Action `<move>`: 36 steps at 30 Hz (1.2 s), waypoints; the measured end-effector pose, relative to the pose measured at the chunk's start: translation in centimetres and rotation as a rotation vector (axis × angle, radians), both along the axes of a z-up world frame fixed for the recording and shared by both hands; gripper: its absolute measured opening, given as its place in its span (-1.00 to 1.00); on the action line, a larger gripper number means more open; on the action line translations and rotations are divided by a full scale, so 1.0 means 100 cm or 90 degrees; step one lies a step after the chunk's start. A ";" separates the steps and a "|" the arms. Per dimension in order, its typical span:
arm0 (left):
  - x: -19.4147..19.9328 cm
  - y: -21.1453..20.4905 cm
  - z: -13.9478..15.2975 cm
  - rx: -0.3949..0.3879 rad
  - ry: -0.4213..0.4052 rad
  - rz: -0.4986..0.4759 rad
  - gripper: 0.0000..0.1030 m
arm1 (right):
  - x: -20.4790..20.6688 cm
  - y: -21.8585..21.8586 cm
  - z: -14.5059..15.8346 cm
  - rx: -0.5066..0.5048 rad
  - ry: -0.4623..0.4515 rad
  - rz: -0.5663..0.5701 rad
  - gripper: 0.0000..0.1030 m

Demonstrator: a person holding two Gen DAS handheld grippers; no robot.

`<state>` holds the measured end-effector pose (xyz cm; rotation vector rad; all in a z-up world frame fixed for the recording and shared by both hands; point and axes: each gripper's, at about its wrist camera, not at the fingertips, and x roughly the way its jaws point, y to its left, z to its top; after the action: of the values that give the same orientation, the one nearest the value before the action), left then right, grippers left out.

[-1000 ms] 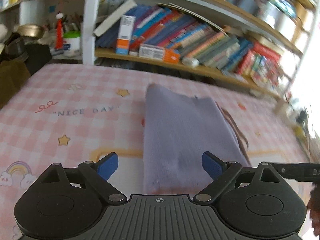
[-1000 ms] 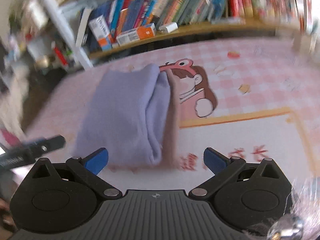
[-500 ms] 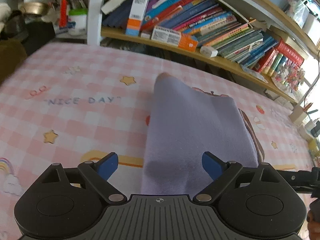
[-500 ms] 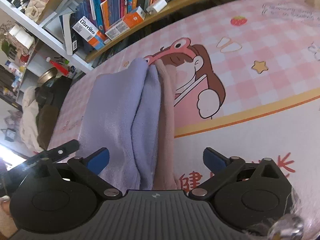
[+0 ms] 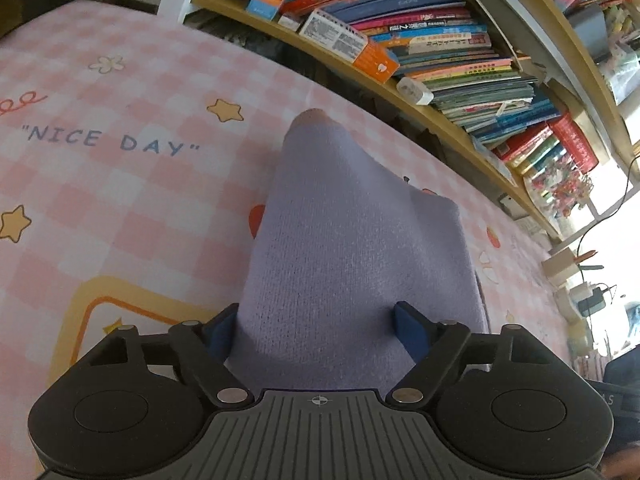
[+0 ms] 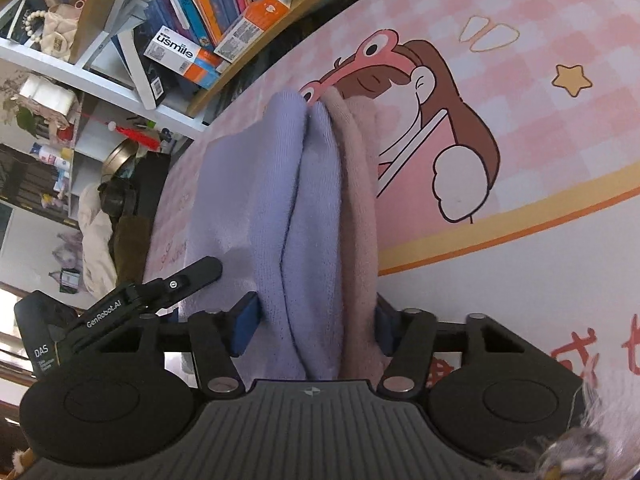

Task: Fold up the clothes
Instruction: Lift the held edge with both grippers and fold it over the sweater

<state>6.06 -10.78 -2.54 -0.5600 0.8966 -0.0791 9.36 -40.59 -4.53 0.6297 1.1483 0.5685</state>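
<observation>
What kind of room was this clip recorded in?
Most likely a child's bedroom or study at home. A crowded bookshelf runs along the wall, the work surface is a pink cartoon mat printed "NICE DAY", and a folded lilac garment lies on it.

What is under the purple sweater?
Under the purple sweater lies the pink checked mat, and a dusty pink layer peeks out along its right edge. Whatever the mat shows beneath the sweater is covered.
</observation>
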 end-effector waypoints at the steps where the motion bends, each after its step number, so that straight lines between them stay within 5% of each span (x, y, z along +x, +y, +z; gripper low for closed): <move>1: 0.000 0.000 0.001 0.000 0.002 0.003 0.39 | 0.001 0.002 0.000 -0.004 -0.001 0.002 -0.12; 4: 0.000 -0.003 0.008 0.012 -0.001 0.007 0.08 | -0.002 0.013 0.011 -0.045 -0.049 0.016 -0.29; 6: -0.003 -0.012 0.017 0.046 -0.013 -0.004 -0.04 | -0.013 0.026 0.031 -0.103 -0.153 0.049 -0.36; 8: -0.008 -0.023 0.027 0.089 -0.035 -0.025 -0.06 | -0.027 0.041 0.051 -0.160 -0.266 0.086 -0.45; 10: -0.009 -0.024 0.029 0.095 -0.035 -0.031 -0.05 | -0.035 0.047 0.056 -0.186 -0.306 0.099 -0.46; 18: -0.007 -0.002 0.012 0.036 -0.002 -0.015 0.26 | -0.024 0.028 0.034 -0.139 -0.198 0.042 -0.12; 20: -0.007 0.001 0.009 0.035 0.002 -0.014 0.39 | -0.020 0.022 0.029 -0.114 -0.167 0.025 0.21; 22: -0.006 0.005 0.007 0.025 0.004 -0.010 0.46 | -0.015 0.015 0.024 -0.087 -0.135 0.005 0.32; 29: 0.002 0.014 -0.005 -0.030 0.013 -0.004 0.49 | 0.005 -0.003 0.001 -0.009 -0.042 -0.041 0.49; 31: 0.005 0.013 -0.008 -0.039 0.009 -0.004 0.47 | 0.010 0.000 -0.002 0.012 -0.034 -0.042 0.43; 34: 0.008 0.006 -0.008 -0.034 0.011 -0.009 0.16 | 0.016 0.020 -0.002 -0.012 -0.028 -0.011 -0.24; 36: 0.007 0.000 -0.004 -0.009 0.007 -0.007 0.09 | 0.008 0.037 0.014 -0.075 -0.113 0.025 -0.36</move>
<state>6.80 -10.82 -2.97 -0.5688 0.9106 -0.0922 10.20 -36.90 -3.09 0.4477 1.0201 0.5741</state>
